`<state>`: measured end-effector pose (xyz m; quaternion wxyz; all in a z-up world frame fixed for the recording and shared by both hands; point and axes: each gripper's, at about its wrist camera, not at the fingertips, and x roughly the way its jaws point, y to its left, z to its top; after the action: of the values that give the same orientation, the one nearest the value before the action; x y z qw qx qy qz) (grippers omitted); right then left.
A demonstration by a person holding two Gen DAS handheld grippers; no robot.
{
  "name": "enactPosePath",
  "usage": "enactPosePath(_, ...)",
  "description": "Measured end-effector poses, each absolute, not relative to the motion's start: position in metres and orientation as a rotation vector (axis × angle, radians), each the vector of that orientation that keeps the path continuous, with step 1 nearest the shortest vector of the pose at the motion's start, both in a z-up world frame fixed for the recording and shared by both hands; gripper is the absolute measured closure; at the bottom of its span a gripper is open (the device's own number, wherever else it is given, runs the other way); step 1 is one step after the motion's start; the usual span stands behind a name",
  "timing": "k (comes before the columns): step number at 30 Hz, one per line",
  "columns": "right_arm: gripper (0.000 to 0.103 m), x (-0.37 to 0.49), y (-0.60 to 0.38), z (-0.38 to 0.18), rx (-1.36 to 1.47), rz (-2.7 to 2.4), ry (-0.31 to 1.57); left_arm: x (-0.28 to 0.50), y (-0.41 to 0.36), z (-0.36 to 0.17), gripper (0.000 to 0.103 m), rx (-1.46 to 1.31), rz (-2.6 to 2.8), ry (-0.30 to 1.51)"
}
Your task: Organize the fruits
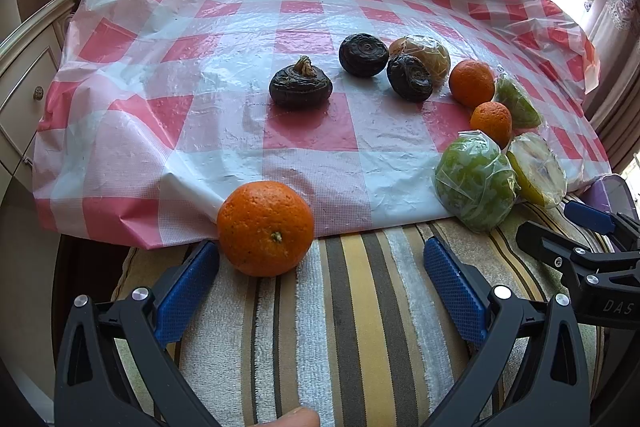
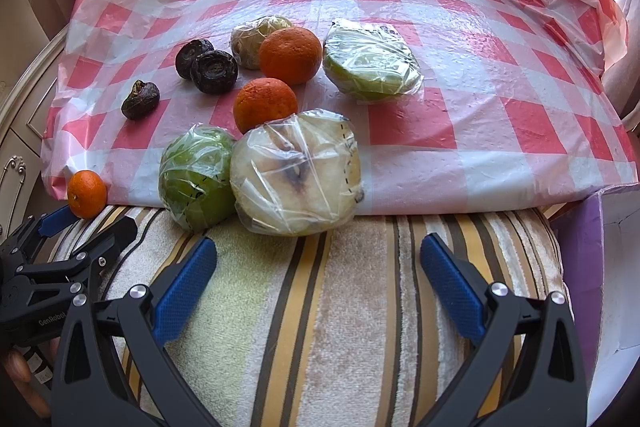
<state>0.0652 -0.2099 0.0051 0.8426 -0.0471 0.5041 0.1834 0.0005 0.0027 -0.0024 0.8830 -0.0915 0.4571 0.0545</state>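
An orange (image 1: 265,228) lies at the near edge of the checked cloth, just ahead of my left gripper (image 1: 320,259), which is open and empty; the orange touches its left finger (image 1: 188,287). Three dark water chestnuts (image 1: 301,87) (image 1: 363,55) (image 1: 409,77) sit mid-cloth. Two more oranges (image 1: 471,83) (image 1: 491,123) and wrapped green apple pieces (image 1: 474,185) lie right. My right gripper (image 2: 319,259) is open and empty, just short of a wrapped cut apple half (image 2: 296,173) and a wrapped green apple (image 2: 195,177). The orange by the left gripper shows at left (image 2: 87,193).
A red and white checked plastic cloth (image 1: 200,39) covers the table. A striped towel (image 2: 340,307) lies under both grippers. Another wrapped green piece (image 2: 370,61) and a wrapped brownish fruit (image 2: 252,41) sit further back. A purple box (image 2: 600,267) stands right. A cabinet (image 1: 24,79) is left.
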Motion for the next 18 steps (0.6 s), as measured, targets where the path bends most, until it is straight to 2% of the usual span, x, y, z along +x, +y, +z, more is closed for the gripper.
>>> enactPosePath(18,0.001,0.0664,-0.2109,0.0043,-0.099,0.388,1.062,0.0002,0.0028,-0.0024,0.004,-0.190,0.114,0.952)
